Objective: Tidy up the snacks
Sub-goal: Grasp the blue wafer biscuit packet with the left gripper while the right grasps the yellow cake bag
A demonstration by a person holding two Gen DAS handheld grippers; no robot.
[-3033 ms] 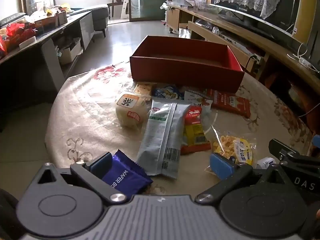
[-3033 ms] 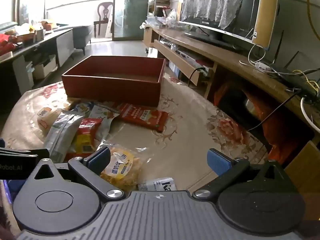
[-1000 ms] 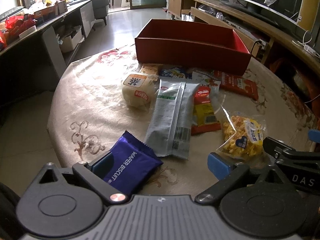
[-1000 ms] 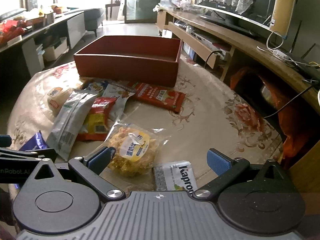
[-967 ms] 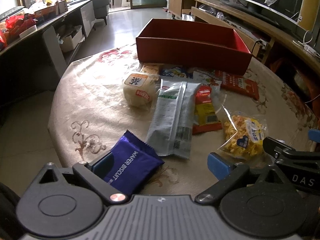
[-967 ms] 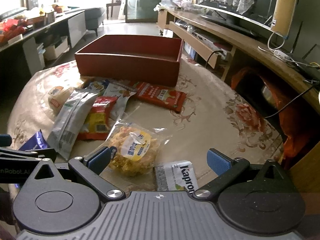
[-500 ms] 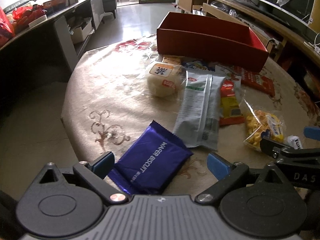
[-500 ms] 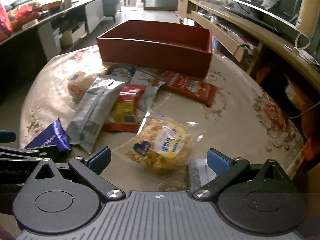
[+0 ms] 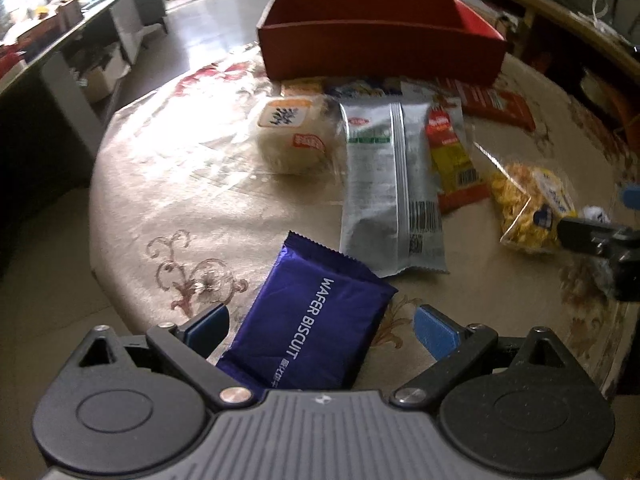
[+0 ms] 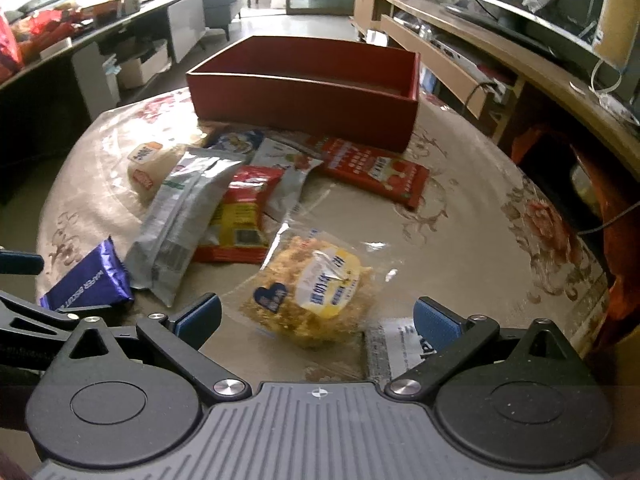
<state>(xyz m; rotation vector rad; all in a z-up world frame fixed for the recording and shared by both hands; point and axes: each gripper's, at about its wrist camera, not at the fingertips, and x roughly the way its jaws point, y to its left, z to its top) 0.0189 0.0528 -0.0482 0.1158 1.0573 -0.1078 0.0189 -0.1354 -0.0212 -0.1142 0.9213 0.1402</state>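
A purple wafer biscuit pack (image 9: 316, 324) lies near the table's front edge, and my left gripper (image 9: 320, 326) stands open around it without touching. My right gripper (image 10: 316, 318) is open too, hovering over a clear bag of yellow snack (image 10: 312, 286). Further back lie a silver-green pouch (image 9: 390, 184), a red-yellow pack (image 9: 450, 152), a round white bun (image 9: 294, 138) and a flat red packet (image 10: 374, 170). The red open box (image 10: 308, 98) stands empty at the far side. A small white packet (image 10: 404, 348) lies under the right finger.
The round table (image 9: 180, 184) wears a beige floral cloth and drops off close on the left and front. A long TV bench (image 10: 500, 64) runs along the right. Cluttered counters (image 10: 80, 40) line the left wall.
Both grippers have risen and tilted down over the table. The left one swung left so the purple pack now sits between its fingers; the right one centred on the yellow snack bag.
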